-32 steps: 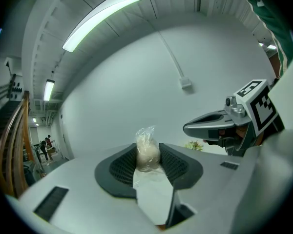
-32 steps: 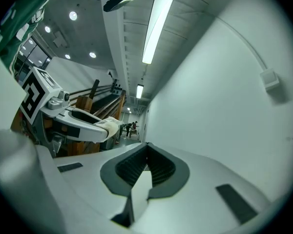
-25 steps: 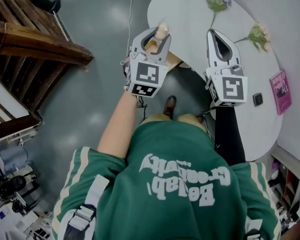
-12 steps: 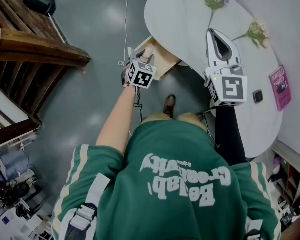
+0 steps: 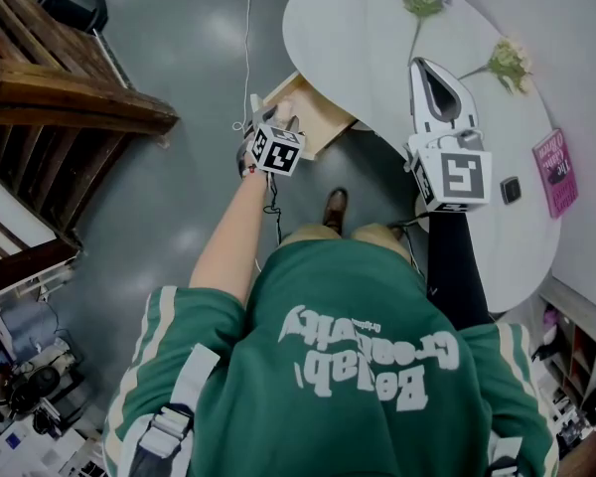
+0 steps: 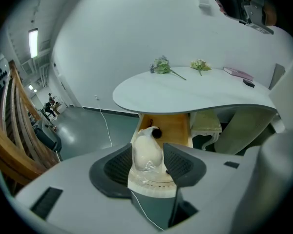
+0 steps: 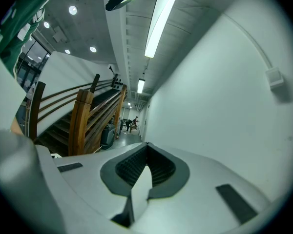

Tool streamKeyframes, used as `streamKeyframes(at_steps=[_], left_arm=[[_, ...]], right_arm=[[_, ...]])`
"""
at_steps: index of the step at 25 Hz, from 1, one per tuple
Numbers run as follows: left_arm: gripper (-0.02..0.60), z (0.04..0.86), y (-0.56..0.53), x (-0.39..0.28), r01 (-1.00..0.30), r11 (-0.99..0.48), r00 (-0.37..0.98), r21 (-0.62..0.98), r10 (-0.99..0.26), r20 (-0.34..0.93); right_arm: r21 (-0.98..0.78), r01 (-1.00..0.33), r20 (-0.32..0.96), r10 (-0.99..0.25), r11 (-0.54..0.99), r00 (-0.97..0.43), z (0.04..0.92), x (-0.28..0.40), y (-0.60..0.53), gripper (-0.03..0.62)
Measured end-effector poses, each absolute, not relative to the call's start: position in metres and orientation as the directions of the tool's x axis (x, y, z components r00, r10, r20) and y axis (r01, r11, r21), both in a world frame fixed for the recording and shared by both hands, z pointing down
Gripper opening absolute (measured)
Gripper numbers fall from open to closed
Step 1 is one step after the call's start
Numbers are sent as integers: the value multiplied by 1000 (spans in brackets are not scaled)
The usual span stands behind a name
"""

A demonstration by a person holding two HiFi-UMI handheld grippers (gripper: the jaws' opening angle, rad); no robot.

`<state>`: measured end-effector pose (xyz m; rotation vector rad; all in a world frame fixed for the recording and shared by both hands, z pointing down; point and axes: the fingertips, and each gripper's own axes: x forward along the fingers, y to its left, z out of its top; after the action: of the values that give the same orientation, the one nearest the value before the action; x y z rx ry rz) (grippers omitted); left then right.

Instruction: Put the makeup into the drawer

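Left gripper (image 5: 276,119) tilts down over the open wooden drawer (image 6: 175,128) beneath the white table (image 5: 358,38) — jaws just been opening, cream makeup bottle (image 6: 145,147) between the pads, touching both — right gripper (image 5: 424,65) above the table, jaws together, empty.

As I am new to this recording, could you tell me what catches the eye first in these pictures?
The left gripper, whose fingers have just been opening, has a cream makeup item between them, aimed at the open wooden drawer under the white table. The right gripper hangs shut and empty over that table.
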<state>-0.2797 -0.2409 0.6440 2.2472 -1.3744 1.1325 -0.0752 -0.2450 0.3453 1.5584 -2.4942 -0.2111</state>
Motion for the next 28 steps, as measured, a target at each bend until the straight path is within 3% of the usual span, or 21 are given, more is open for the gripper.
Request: streamKeyframes(at_steps=[15, 28], left_arm=[[225, 628, -244, -273, -852, -499, 257, -158, -663, 703], [225, 406, -265, -212, -831, -498, 433, -248, -859, 272]], right_arm=[[223, -874, 80, -902, 432, -425, 344, -69, -241, 9], [218, -890, 48, -915, 401, -400, 333, -56, -234, 9]])
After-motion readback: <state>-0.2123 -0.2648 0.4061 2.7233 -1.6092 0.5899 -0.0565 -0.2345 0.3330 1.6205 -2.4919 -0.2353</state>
